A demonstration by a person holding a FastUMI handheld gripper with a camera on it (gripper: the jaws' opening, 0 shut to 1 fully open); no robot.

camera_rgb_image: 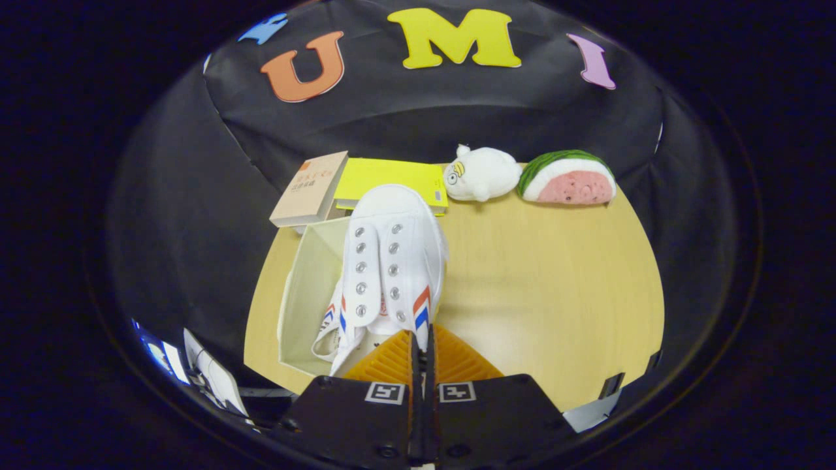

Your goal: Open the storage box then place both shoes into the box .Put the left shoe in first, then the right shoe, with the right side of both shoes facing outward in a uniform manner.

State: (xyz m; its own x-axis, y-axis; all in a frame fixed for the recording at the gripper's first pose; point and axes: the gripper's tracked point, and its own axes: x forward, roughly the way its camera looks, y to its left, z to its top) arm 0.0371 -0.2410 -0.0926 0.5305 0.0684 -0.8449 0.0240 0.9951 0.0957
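The box (307, 287) stands open on the table (548, 287). The tongs (421, 346) are clamped on the heel rim of a shoe (392, 254), held over the box. Whether another shoe already lies inside is unclear.

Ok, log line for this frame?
claw: shut on white shoe | shoe: over open storage box | table: no other shoe

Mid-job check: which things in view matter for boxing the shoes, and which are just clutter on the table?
Part of the job:
- white shoe, pinched at its side by the gripper, held over the box
- other white shoe, already in the box
- open storage box

Just lying about, beyond the box:
- tan book
- yellow book
- white plush toy
- watermelon plush
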